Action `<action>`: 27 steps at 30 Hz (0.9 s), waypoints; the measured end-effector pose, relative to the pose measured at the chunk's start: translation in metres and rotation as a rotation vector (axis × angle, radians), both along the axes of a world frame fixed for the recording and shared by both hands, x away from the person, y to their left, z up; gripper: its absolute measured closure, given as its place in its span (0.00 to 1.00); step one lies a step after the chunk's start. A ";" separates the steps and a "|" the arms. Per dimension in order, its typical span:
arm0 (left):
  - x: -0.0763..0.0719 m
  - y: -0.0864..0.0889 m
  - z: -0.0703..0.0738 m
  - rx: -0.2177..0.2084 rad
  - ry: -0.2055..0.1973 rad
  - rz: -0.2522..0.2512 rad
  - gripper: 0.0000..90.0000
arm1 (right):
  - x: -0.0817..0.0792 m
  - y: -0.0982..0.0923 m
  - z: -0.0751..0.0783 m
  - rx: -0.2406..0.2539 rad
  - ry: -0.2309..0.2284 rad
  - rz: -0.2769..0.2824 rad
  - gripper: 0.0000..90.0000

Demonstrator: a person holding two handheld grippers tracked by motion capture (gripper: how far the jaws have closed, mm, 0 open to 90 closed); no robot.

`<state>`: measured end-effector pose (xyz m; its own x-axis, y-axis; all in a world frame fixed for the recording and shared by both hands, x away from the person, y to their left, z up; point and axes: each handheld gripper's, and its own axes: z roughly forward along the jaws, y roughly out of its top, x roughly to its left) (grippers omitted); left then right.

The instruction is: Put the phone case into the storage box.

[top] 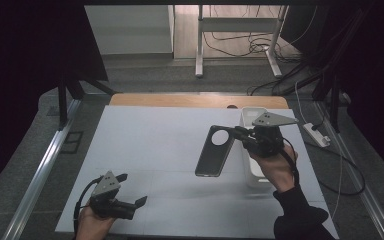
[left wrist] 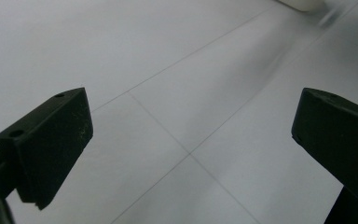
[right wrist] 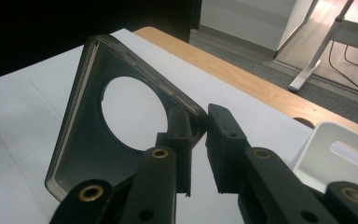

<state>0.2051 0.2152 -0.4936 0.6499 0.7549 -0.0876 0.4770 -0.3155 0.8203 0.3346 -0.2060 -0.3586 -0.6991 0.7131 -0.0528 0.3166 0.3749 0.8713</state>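
A dark grey phone case (top: 215,152) with a large round camera hole hangs above the white table (top: 150,145), right of centre. My right gripper (top: 240,134) is shut on its upper corner. In the right gripper view the jaws (right wrist: 198,126) pinch the case's rim, and the case (right wrist: 84,140) tilts away to the left with its hollow inner side showing. My left gripper (top: 132,189) hovers low near the table's front left, open. Between its two black jaws (left wrist: 191,116) lies bare white tabletop.
A white plastic bin (top: 252,116) stands at the table's right side, partly behind my right hand; its wall with a handle slot (right wrist: 326,144) is near the jaws. A wooden strip (top: 195,101) edges the table's far side. A power strip (top: 316,135) lies on the floor to the right.
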 end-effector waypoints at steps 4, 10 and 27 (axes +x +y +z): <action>-0.006 0.009 -0.003 -0.010 -0.002 0.033 0.00 | 0.006 -0.006 0.005 0.003 -0.007 -0.017 0.88; -0.013 0.018 -0.006 -0.002 -0.004 0.058 0.00 | 0.015 -0.013 0.009 0.008 -0.015 -0.041 0.88; -0.025 0.032 -0.010 0.020 -0.008 0.105 0.00 | 0.038 -0.039 0.024 0.002 -0.052 -0.107 0.88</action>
